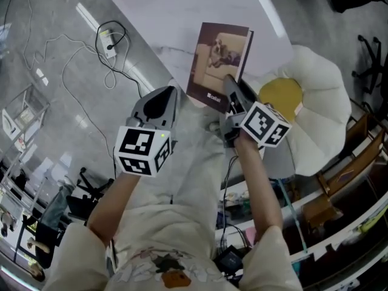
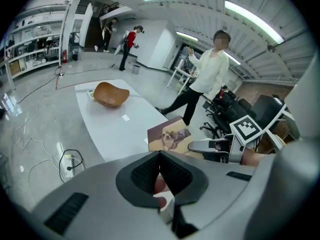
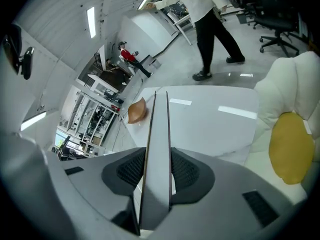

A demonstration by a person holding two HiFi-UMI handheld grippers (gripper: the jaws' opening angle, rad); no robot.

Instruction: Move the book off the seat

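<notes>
Book (image 1: 218, 65) clamped at 6 o'clock edge by right gripper (image 1: 233, 97), projecting toward 12 o'clock. Left gripper (image 1: 165, 99) closed, empty, at 8 o'clock of book.

The book (image 1: 219, 59) has a smooth paper cover, the table (image 1: 170, 23) a glossy top, the seat (image 1: 327, 90) plush cloth

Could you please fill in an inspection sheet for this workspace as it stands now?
Surface: white table, glossy.
Job's things: book held above the table's near end; white seat with yellow centre beside it, no book on it.
Clutter: one brown object on the table's far part.
Grippers: left tongs shut, empty; right tongs shut on the book.
Cables: power strip and loose cable on the floor.
Surroundings: person standing beyond the table; office chairs.
</notes>
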